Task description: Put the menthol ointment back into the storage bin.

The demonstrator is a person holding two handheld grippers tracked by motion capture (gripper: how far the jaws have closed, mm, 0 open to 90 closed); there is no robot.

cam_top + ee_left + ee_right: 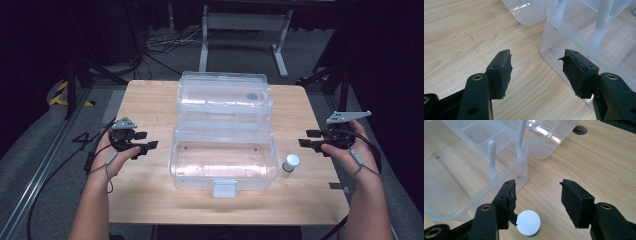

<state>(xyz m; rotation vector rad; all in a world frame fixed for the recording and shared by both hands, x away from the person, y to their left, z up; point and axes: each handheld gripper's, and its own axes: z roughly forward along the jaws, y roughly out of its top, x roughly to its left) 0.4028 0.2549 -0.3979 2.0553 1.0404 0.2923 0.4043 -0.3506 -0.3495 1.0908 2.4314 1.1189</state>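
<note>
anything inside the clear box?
Nothing lies in the open clear box; the wood table shows through its floor. The white-capped jar stands outside, to its right. The front latch hides a small strip of the floor behind it.

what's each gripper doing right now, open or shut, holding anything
Left gripper: open, holding nothing, beside the clear plastic box.
Right gripper: open, holding nothing, above the small white-capped bottle.
</note>
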